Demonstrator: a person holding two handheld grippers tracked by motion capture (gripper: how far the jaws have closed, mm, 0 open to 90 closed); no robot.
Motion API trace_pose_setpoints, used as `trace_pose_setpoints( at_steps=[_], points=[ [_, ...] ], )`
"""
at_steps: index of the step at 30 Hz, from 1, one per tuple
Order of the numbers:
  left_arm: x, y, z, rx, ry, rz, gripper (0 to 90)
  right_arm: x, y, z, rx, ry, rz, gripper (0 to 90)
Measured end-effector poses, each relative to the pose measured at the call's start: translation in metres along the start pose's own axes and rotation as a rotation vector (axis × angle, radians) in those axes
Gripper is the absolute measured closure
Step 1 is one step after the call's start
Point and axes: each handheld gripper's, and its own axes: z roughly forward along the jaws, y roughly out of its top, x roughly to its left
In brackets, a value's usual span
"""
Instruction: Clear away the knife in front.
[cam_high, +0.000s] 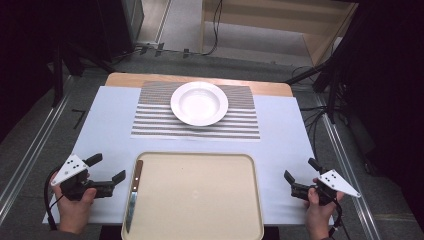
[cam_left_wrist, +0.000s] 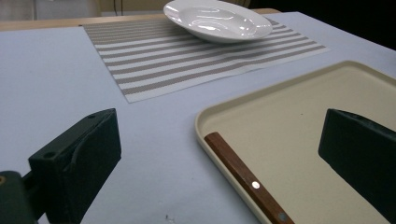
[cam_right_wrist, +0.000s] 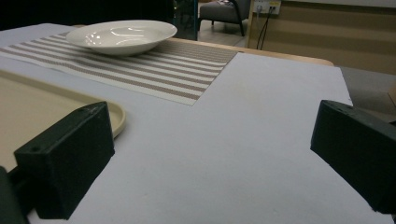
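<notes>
On the near left of the table (cam_high: 115, 125), the left gripper (cam_high: 107, 169) is hovering just beside the tray (cam_high: 200, 160) with its jaws spread wide and nothing between them. It is pointing toward the knife (cam_high: 133, 195), which is lying along the tray's left edge — wooden handle away from the person, blade toward them. From the left gripper view, the brown handle (cam_left_wrist: 247, 179) is sitting between the two open jaws, farther off and untouched, resting flat just inside the tray's rim (cam_left_wrist: 205, 119).

At the near right, the right gripper (cam_high: 301, 174) is being held over the bare white table, well apart from the tray, jaws likewise spread and empty. Beyond the tray, a white plate (cam_high: 199, 103) is sitting on a striped mat (cam_high: 150, 122) — both at the far middle of the table.
</notes>
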Motion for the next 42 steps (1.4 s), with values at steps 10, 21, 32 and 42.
trace_pose_setpoints(
  at_steps=[10,21,32,42],
  points=[
    [0.018,-0.003,-0.009,-0.006,0.024,-0.007,0.0,0.000,0.000,0.000,0.000,0.000,0.001,0.0],
    [0.036,-0.009,-0.016,-0.016,0.051,-0.027,0.0,0.000,0.000,0.000,0.000,0.001,-0.001,0.0],
    [0.055,-0.018,-0.016,-0.012,0.076,-0.074,0.0,0.000,0.000,0.000,0.001,0.000,-0.002,0.0],
    [0.055,-0.024,-0.013,-0.027,0.066,-0.084,0.0,-0.001,0.000,0.001,0.000,0.007,0.007,0.0]
  ],
)
